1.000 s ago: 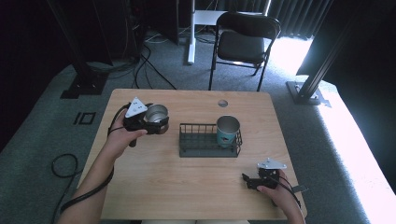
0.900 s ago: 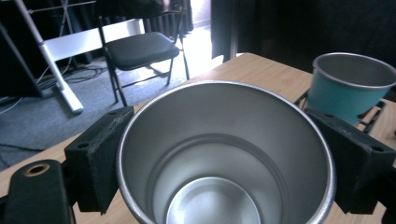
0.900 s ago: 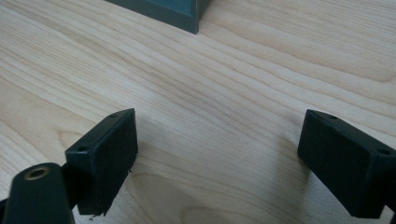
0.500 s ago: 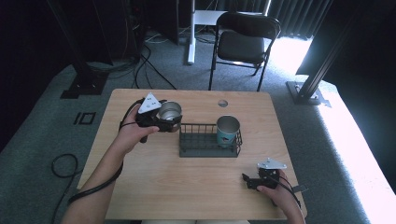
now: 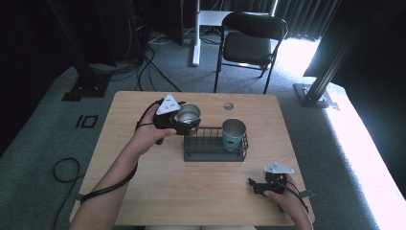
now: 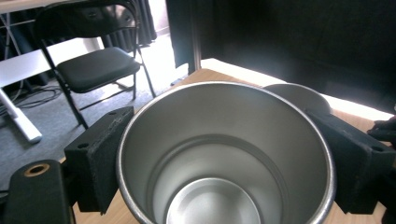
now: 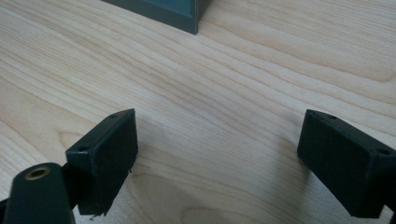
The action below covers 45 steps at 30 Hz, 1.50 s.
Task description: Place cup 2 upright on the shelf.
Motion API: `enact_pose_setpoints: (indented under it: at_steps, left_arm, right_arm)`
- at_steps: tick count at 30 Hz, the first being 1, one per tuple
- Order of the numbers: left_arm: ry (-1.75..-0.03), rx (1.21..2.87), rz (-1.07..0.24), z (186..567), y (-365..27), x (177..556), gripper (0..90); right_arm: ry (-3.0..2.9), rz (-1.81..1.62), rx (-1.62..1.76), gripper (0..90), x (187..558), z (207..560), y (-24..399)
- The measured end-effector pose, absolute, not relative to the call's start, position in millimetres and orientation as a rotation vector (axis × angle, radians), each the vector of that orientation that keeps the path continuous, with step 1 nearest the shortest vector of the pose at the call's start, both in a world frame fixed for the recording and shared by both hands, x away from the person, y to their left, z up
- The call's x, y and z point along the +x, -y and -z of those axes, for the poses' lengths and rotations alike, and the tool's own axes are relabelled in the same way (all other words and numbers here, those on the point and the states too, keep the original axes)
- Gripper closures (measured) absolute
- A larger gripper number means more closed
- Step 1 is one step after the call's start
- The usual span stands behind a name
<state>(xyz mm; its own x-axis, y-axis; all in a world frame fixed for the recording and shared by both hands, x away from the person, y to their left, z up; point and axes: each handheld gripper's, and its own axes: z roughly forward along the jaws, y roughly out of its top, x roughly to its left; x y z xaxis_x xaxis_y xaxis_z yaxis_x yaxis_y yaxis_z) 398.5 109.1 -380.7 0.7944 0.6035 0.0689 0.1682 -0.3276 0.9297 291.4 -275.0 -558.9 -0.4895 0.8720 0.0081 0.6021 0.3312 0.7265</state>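
Observation:
My left gripper (image 5: pixel 187 120) is shut on a steel cup (image 5: pixel 188 114), held upright in the air just over the left end of the dark wire basket (image 5: pixel 191 154). From the left gripper view I look straight down into the empty cup (image 6: pixel 224 158), both jaws clamped on its wall. A second cup (image 5: pixel 233 133), steel inside with a teal outside, stands in the basket's right end. My right gripper (image 5: pixel 252 185) rests low at the table's front right, open, with bare wood between its jaws (image 7: pixel 219 140).
The wooden table (image 5: pixel 143 187) has a round cable hole (image 5: pixel 228 106) near its far edge. A black folding chair (image 5: pixel 249 43) stands beyond the table, with cables on the carpet at left. A corner of the basket (image 7: pixel 173 11) lies ahead of the right gripper.
My left gripper has carried the steel cup rightward and slightly toward me, from the table's far left to the basket's left end. The right gripper has stayed put.

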Motion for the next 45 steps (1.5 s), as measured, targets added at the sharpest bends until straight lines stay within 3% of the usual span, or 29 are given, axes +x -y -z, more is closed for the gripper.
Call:
enact_pose_setpoints:
  at_steps: [20,45]
  left_arm:
    - [-0.563,1.913,-0.402,410,-72,405,13.9]
    - [-0.631,1.955,-0.353,459,-68,416,13.9]
  right_arm:
    - [-2.217,-0.959,1.303,11.7,291,559,275]
    - [-2.219,-0.956,1.301,11.7,291,559,275]
